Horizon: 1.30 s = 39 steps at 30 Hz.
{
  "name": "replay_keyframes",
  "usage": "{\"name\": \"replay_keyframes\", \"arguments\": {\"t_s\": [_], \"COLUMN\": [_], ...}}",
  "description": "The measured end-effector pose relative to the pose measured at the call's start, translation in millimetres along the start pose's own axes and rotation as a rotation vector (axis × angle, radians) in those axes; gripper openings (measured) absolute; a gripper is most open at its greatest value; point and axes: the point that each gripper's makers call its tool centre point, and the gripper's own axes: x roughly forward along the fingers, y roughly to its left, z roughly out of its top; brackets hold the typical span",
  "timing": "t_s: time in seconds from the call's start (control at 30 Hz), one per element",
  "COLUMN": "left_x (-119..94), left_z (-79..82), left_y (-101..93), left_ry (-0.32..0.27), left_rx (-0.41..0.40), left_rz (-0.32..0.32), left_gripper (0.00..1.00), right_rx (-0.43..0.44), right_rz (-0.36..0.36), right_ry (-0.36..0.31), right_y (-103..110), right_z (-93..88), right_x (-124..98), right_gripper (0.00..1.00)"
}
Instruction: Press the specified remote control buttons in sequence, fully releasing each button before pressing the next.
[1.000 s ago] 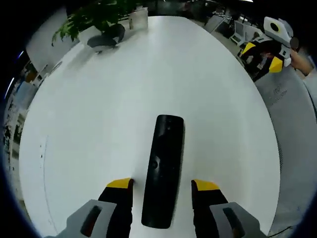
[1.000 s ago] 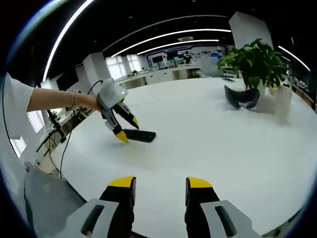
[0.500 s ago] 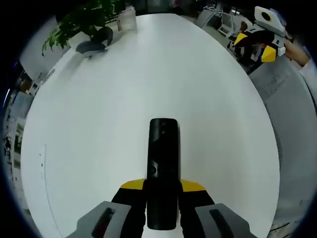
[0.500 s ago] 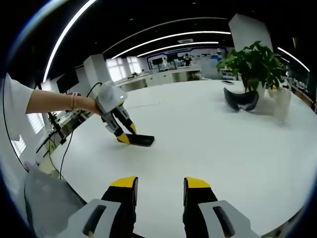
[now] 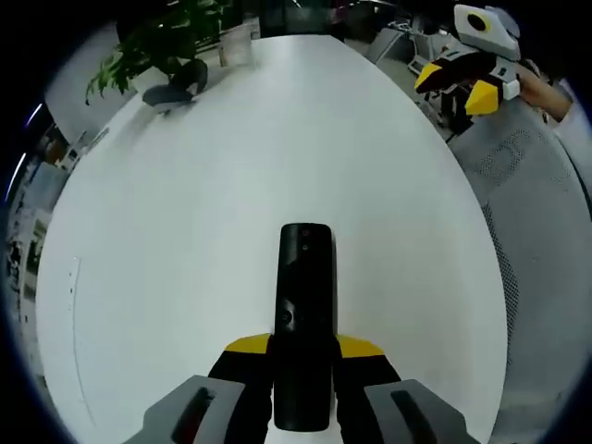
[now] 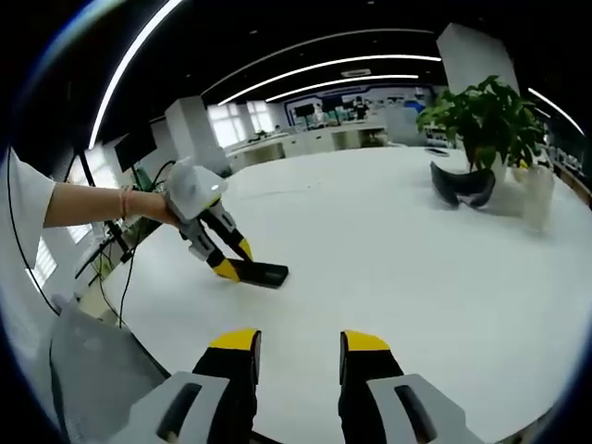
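Note:
A black remote control (image 5: 303,314) lies lengthwise on the white table (image 5: 213,185), its near end clamped between my left gripper (image 5: 303,346)'s yellow-tipped jaws. In the right gripper view the same remote (image 6: 262,273) lies on the table at the left, with the left gripper (image 6: 222,264) held by a person's hand and shut on its end. My right gripper (image 6: 299,340) hovers over the table's near edge, open with nothing between its jaws. It also appears far off at the top right of the left gripper view (image 5: 458,79).
A potted green plant (image 6: 481,116) and a dark curved object (image 6: 462,185) stand at the far end of the table, beside a pale cup (image 6: 536,196). A grey chair (image 5: 546,240) sits by the table's right edge. Office desks lie beyond.
One second ago my left gripper was open around the remote; it has since shut on the remote's near end and holds it. The right gripper has barely moved.

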Motion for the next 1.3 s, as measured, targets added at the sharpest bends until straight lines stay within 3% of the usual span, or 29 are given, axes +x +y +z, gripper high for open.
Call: {"name": "replay_keyframes", "arguments": {"t_s": [0.73, 1.3], "left_x": [-1, -5], "left_z": [-2.3, -8.0], "left_y": [-59.7, -97.0], "left_ry": [-0.060, -0.129], "left_rx": [-0.062, -0.151], "left_rz": [0.010, 0.028], "left_gripper": [0.22, 0.22], "right_rx": [-0.047, -0.162], "right_rz": [0.076, 0.159], "right_ry": [0.034, 0.144], "right_y": [17, 30], "right_z": [-5.7, -16.4], "right_x": [-1, 8], "right_gripper": [0.31, 0.31]}}
